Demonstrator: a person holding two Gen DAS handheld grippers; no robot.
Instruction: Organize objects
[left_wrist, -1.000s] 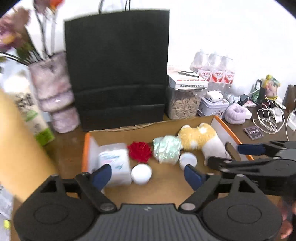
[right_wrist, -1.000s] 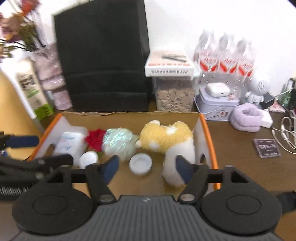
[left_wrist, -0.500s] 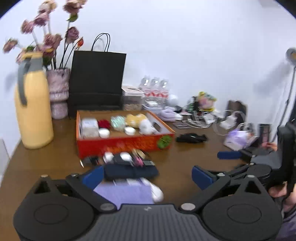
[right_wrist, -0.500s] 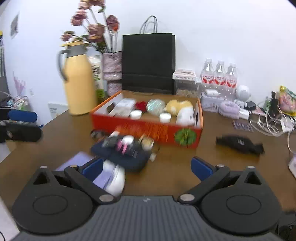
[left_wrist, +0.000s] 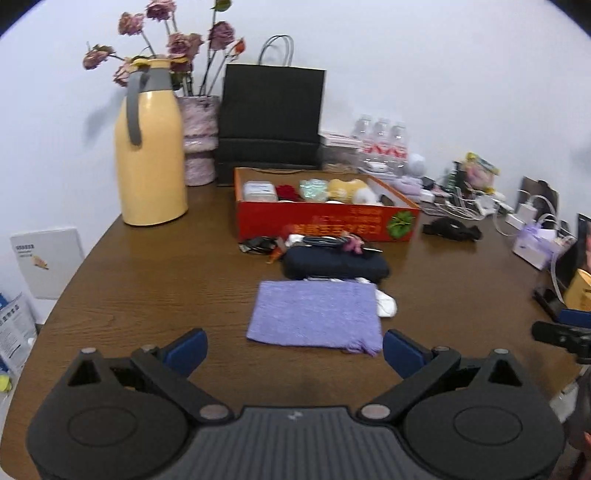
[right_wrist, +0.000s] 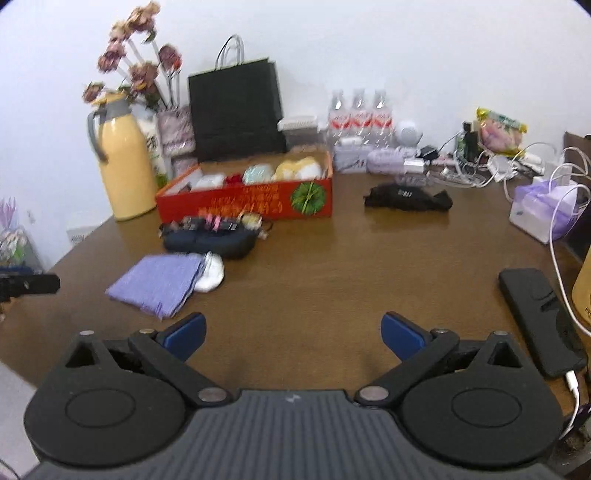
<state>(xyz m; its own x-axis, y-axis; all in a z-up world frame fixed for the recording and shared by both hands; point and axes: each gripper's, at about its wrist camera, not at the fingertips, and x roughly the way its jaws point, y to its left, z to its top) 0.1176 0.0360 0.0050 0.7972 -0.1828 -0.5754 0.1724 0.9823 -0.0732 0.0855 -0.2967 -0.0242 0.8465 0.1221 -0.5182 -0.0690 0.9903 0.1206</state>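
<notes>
Purple cloth (left_wrist: 314, 314) just ahead of open left claw (left_wrist: 293, 349).

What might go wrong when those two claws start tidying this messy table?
Both grippers, left and right, are open and empty.

1. Small bits sit heaped on the dark pouch; lifting the pouch would probably spill them.
2. The purple cloth lies flat and limp, so the fingers may slip off it or drag the white item tucked under its edge.
3. A cable plugged into the phone runs beside the right gripper and could snag.
</notes>
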